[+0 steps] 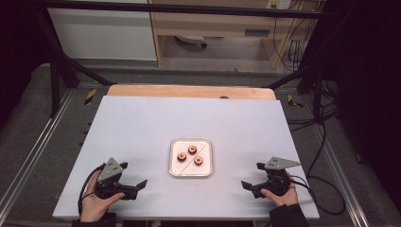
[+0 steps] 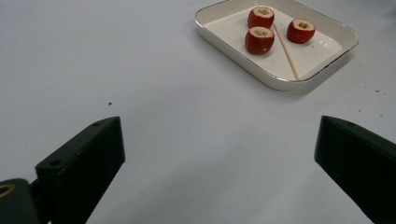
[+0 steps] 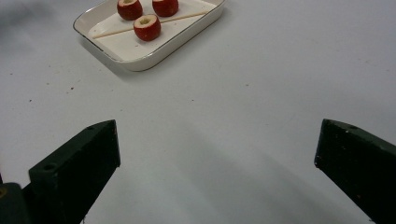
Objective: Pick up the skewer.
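Note:
A shallow white tray sits near the middle of the table. It holds three cored red fruits and a thin wooden skewer lying among them. My left gripper rests at the table's front left, held by a hand, open and empty. My right gripper mirrors it at the front right, also open and empty. In the left gripper view the tray lies ahead to the upper right of the spread jaws. In the right gripper view the tray lies ahead to the upper left. Bare table separates both grippers from the tray.
A white sheet covers the tabletop, with a strip of wood showing at its far edge. Black frame bars rise at the back corners. Cables trail off the right side.

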The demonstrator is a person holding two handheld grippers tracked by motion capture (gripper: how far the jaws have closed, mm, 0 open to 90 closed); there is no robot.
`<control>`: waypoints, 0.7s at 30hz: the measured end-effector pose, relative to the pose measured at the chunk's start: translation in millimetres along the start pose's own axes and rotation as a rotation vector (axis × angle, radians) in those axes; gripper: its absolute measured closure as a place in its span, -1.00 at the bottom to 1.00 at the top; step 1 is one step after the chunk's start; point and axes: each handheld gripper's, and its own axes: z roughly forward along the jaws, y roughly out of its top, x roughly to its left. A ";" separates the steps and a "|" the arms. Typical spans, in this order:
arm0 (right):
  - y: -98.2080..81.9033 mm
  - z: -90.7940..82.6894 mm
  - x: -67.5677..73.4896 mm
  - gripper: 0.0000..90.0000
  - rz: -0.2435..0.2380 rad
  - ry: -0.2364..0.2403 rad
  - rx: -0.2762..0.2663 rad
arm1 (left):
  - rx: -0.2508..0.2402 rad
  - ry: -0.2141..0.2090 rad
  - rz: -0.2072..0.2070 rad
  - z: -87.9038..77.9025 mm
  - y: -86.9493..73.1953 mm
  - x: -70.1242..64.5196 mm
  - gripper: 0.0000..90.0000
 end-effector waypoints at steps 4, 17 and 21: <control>0.6 -1.4 -0.5 -0.98 0.002 0.000 0.002 | 0.005 0.006 0.005 -0.4 0.4 -0.8 -0.97; 0.4 0.1 -0.5 -0.98 -0.004 -0.003 0.007 | 0.018 0.013 0.026 3.9 6.9 -6.5 -0.98; 0.5 0.2 -1.1 -0.98 -0.006 -0.006 0.006 | 0.022 0.015 0.026 7.5 10.5 -8.4 -0.98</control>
